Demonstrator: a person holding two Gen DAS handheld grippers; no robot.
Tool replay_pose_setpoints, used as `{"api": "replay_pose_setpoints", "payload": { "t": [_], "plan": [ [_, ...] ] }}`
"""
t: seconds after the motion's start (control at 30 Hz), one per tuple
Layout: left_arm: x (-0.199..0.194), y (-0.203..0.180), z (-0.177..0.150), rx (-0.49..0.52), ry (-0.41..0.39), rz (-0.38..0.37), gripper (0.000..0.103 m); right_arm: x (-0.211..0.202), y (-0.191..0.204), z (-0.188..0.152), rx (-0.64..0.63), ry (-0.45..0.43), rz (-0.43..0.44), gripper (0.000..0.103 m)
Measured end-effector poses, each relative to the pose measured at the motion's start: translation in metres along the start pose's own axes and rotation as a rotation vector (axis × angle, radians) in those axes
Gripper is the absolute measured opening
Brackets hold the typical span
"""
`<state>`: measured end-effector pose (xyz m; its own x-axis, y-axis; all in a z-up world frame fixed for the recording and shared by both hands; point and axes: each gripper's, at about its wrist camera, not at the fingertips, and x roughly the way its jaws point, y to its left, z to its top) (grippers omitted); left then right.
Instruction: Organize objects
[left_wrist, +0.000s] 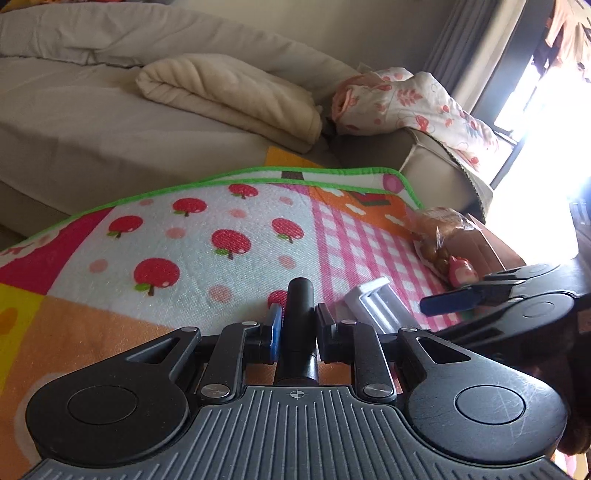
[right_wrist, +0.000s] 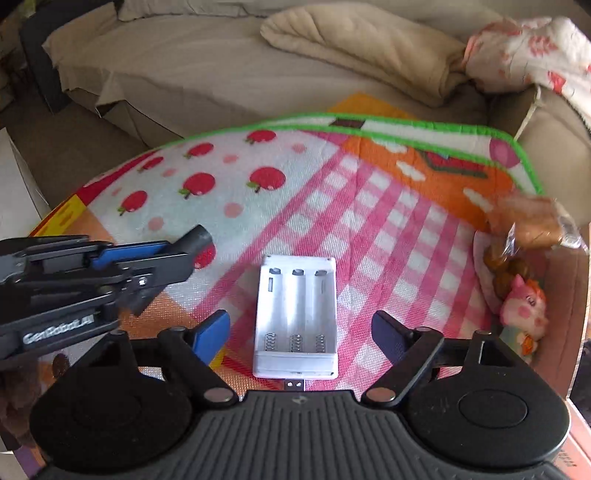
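While the left gripper (left_wrist: 298, 321) pinches a black cylinder (left_wrist: 297, 325) between its two fingers, the rod points forward along them, its rounded tip standing up at about 12 o'clock from the blue pad. From the right wrist view, the same black cylinder (right_wrist: 197, 242) pokes out of the left gripper (right_wrist: 162, 258) at roughly 10 o'clock, hanging above the play mat (right_wrist: 332, 206) and apart from it.

The right gripper (right_wrist: 299, 328) has its fingers spread wide, one on each side of a white battery charger (right_wrist: 295, 314) without touching it. That charger lies flat on the pink checked part of the mat, its three slots bare, springs at the near end and a USB plug toward the camera. In the left wrist view the white battery charger (left_wrist: 373, 302) sits at about 1 o'clock from the cylinder, with the right gripper (left_wrist: 476, 295) reaching in from 3 o'clock; only one of its blue pads shows there.

At 3 o'clock in the right view, a pink pig toy (right_wrist: 524, 314) and a bagged snack (right_wrist: 532, 225) rest in a cardboard box (right_wrist: 569, 314) at the mat's edge. Beyond the mat, at 12 o'clock, a folded beige blanket (right_wrist: 362, 40) lies on a sofa (right_wrist: 184, 62).
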<state>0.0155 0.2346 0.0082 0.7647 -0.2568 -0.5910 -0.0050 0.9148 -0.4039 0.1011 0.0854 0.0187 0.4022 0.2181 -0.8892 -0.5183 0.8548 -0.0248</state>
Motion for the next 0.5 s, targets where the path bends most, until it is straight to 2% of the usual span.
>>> {"api": "replay_pose_setpoints", "payload": {
  "t": [0.03, 0.07, 0.1, 0.17, 0.33, 0.5],
  "plan": [
    [-0.001, -0.001, -0.001, -0.001, 0.001, -0.002, 0.022, 0.002, -0.004, 0.001, 0.027, 0.006, 0.023, 0.072],
    [-0.002, -0.002, -0.003, 0.003, 0.0, -0.002, 0.022, -0.001, -0.007, 0.001, 0.044, 0.0, 0.035, 0.056],
    [-0.003, -0.004, -0.003, 0.01, 0.001, -0.003, 0.022, -0.004, -0.008, 0.0, 0.044, 0.005, 0.041, 0.047],
    [-0.006, -0.01, -0.006, 0.025, 0.005, -0.008, 0.022, -0.018, -0.013, -0.006, 0.053, -0.019, 0.036, 0.047],
    [-0.014, -0.033, -0.01, 0.07, 0.019, -0.036, 0.022, -0.074, -0.037, -0.034, 0.079, -0.157, 0.018, 0.047],
    [-0.028, -0.077, -0.009, 0.118, 0.037, -0.162, 0.022, -0.126, -0.085, -0.096, 0.183, -0.255, -0.016, 0.047]
  ]
}}
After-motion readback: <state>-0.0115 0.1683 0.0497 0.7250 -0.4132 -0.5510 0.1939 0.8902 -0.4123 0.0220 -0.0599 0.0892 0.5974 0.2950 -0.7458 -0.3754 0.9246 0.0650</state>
